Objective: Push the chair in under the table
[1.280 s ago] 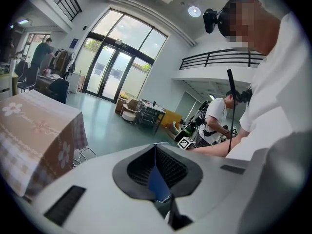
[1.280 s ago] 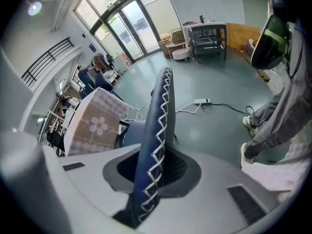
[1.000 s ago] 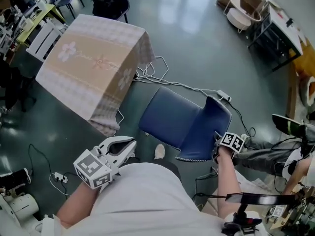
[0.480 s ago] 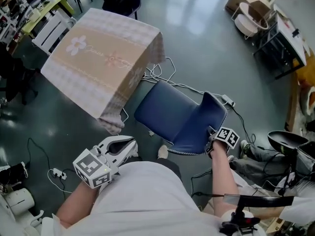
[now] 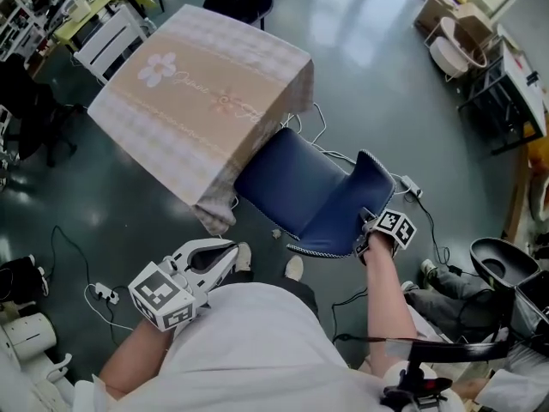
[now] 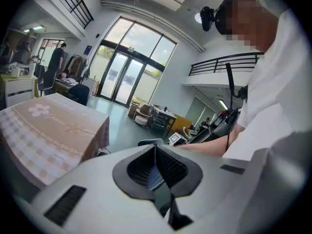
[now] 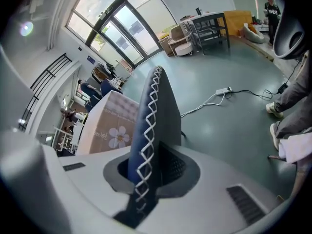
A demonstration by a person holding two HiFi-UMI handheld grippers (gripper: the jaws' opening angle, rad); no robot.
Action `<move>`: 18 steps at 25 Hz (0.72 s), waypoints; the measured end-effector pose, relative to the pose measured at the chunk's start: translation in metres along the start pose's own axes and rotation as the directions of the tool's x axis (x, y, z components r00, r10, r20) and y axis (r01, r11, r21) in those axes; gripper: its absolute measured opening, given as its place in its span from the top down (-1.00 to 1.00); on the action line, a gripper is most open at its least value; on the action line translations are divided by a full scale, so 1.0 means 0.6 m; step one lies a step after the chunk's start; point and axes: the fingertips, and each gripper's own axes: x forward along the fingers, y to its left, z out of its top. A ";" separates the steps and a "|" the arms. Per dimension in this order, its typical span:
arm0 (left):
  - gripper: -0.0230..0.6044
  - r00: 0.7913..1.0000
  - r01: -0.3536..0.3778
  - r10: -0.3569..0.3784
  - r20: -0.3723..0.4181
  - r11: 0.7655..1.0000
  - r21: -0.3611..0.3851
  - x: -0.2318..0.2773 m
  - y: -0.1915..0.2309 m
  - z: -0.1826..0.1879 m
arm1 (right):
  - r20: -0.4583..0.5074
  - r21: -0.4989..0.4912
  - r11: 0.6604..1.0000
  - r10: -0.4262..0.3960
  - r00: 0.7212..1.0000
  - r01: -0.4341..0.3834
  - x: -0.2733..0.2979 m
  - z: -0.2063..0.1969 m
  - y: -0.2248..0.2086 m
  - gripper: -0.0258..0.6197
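The blue chair (image 5: pixel 296 187) stands on the grey floor, its seat front at the hanging corner of the checked cloth on the table (image 5: pixel 202 88). My right gripper (image 5: pixel 369 234) is shut on the top edge of the chair's backrest (image 5: pixel 364 196). In the right gripper view that white-stitched edge (image 7: pixel 151 111) runs up from between the jaws of the right gripper (image 7: pixel 146 172). My left gripper (image 5: pixel 230 251) hangs close to my body, apart from the chair. Its pads meet with nothing between them, and in the left gripper view the left gripper (image 6: pixel 156 167) looks towards the table (image 6: pixel 44 126).
White cables (image 5: pixel 330 157) and a power strip (image 5: pixel 410 183) lie on the floor behind the chair. My feet (image 5: pixel 296 269) stand just below the seat. A black stool (image 5: pixel 502 256) and someone's legs (image 5: pixel 446 294) are at the right. A cable plug (image 5: pixel 103 294) lies at the left.
The chair has slid up and left towards the table, its seat front now at the cloth's corner. My right gripper went with the backrest. The left gripper stays by my body.
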 end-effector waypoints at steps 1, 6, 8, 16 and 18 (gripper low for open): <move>0.89 1.000 -0.005 0.005 0.001 1.000 -0.005 -0.007 0.006 0.000 | -0.001 0.000 1.000 0.002 1.000 -0.002 0.006 0.001 0.012 0.71; 0.89 1.000 -0.024 0.025 0.011 1.000 -0.019 -0.041 0.039 0.000 | -0.002 0.004 1.000 0.016 1.000 -0.016 0.037 0.003 0.068 0.71; 0.89 0.999 -0.034 0.034 0.015 0.999 -0.025 -0.054 0.051 -0.004 | -0.005 0.004 1.000 0.021 1.000 -0.021 0.049 0.000 0.086 0.71; 0.89 0.998 -0.061 0.063 0.025 0.997 -0.046 -0.105 0.095 -0.009 | -0.008 0.002 0.999 0.033 0.999 -0.033 0.089 -0.010 0.159 0.71; 0.89 0.998 -0.064 0.066 0.026 0.997 -0.049 -0.117 0.106 -0.012 | -0.005 -0.002 1.000 0.023 1.000 -0.023 0.095 -0.006 0.168 0.71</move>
